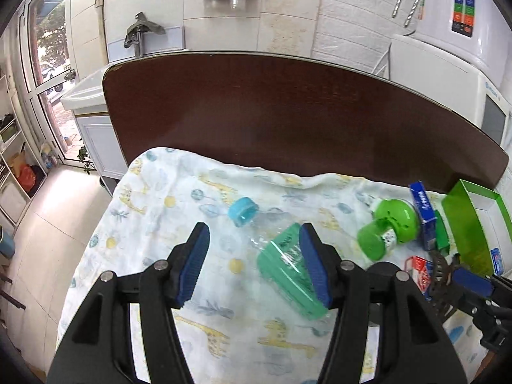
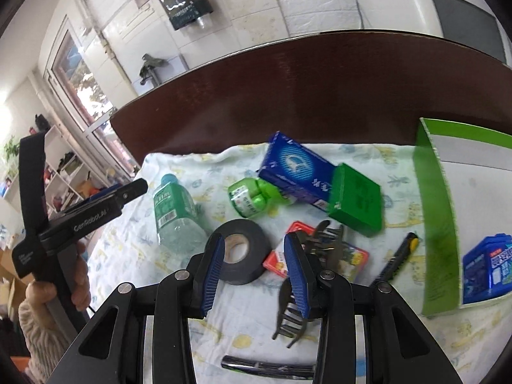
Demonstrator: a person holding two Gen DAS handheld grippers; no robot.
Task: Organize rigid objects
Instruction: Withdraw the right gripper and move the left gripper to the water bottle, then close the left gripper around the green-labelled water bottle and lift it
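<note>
Over the patterned cloth on the tabletop (image 1: 288, 112), the left tool (image 1: 254, 264) hung half open and empty beside the lying bottle (image 1: 281, 256). The right tool (image 2: 252, 272) gaped partway over the tape roll (image 2: 240, 249), apparently holding nothing. Sorting seemed midway; next, closing squarely on one item for the green box (image 2: 435, 211).

On the patterned cloth (image 2: 224, 329) lies one clear plastic bottle (image 2: 174, 214) with a green label and a blue cap. There is one small green bottle (image 2: 248, 200), one long blue carton (image 2: 294, 169), and one green box (image 2: 356, 200) beside it. One roll of black tape (image 2: 240, 251) lies in front, with one red packet (image 2: 281, 260) next to it. Two dark hair claws show: one (image 2: 326, 240) on the red packet, one (image 2: 289, 320) nearer the camera. One black-and-yellow pen-like tool (image 2: 398, 257) is there, and one dark flat clip (image 2: 265, 366) at the bottom edge. One open green-sided box (image 2: 436, 211) holds one blue packet (image 2: 488, 268).
</note>
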